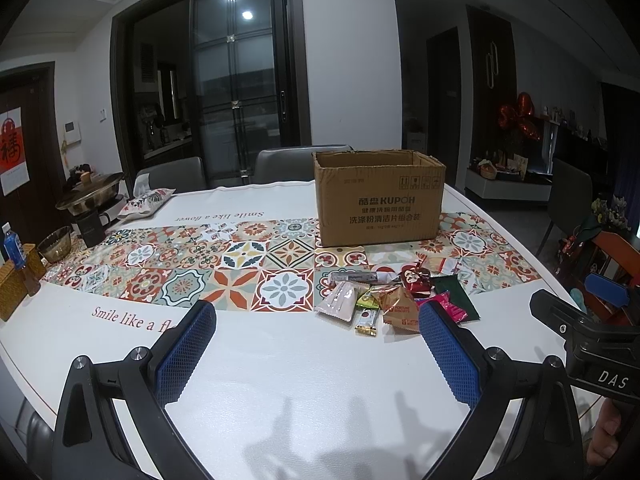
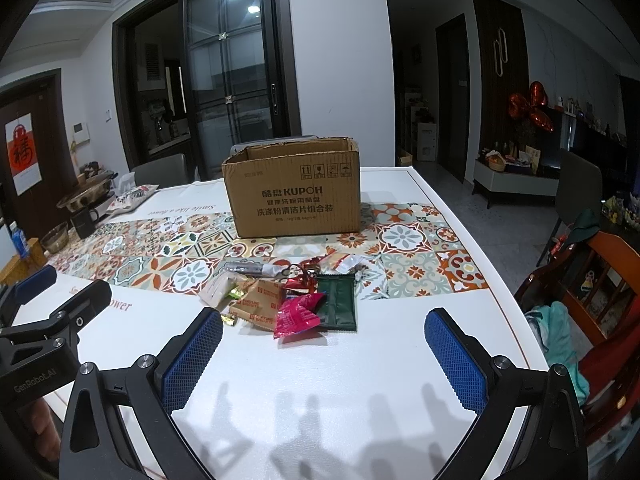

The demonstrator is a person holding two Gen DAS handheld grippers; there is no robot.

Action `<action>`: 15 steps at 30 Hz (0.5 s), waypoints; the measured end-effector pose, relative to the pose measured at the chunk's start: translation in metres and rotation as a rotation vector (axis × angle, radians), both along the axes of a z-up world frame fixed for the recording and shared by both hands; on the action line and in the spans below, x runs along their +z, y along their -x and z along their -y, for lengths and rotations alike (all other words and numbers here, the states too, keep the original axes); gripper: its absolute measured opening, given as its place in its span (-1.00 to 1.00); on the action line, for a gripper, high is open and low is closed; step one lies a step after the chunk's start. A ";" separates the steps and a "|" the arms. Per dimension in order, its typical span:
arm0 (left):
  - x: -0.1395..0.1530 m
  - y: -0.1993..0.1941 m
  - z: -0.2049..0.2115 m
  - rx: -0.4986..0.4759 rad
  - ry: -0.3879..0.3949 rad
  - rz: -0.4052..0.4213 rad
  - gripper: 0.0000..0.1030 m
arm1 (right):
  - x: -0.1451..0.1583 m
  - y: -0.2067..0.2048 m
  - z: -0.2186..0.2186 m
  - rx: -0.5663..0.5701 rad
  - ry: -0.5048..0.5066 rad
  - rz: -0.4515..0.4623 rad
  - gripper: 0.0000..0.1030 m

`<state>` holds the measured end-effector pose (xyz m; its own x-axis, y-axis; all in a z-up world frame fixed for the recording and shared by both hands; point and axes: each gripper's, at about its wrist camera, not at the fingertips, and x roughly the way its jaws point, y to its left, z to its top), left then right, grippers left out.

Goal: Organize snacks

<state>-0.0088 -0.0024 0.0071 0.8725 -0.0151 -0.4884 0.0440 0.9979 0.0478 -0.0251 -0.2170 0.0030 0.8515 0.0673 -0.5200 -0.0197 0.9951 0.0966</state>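
Note:
A pile of wrapped snacks [image 1: 390,296] lies on the white table, in front of an open cardboard box [image 1: 378,198]. In the right wrist view the pile [image 2: 288,296] holds a pink packet [image 2: 298,316], a dark green packet [image 2: 338,304] and a brown biscuit packet [image 2: 260,306], with the box [image 2: 294,188] behind. My left gripper [image 1: 316,324] is open and empty, above the table to the near left of the pile. My right gripper [image 2: 324,332] is open and empty, just in front of the pile.
A patterned tile runner [image 1: 180,264] crosses the table. A pot [image 1: 90,196], a cushion [image 1: 146,202], a glass bowl [image 1: 56,244], a blue bottle [image 1: 14,248] and a woven basket [image 1: 12,288] stand at the left. Chairs stand behind the table and an orange chair [image 2: 600,280] at its right.

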 end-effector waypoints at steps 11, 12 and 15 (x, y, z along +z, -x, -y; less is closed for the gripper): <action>0.000 -0.001 0.001 -0.002 0.002 -0.001 1.00 | -0.001 -0.001 0.000 0.000 0.001 0.000 0.99; 0.000 0.000 0.001 -0.002 0.001 -0.001 1.00 | -0.002 -0.001 0.000 0.000 0.001 0.000 0.99; -0.001 -0.001 0.001 -0.006 0.003 -0.005 1.00 | 0.000 0.001 0.001 0.001 0.000 -0.004 0.99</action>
<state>-0.0076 -0.0030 0.0064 0.8700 -0.0221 -0.4925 0.0505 0.9977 0.0444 -0.0257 -0.2184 0.0031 0.8496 0.0682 -0.5231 -0.0204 0.9951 0.0966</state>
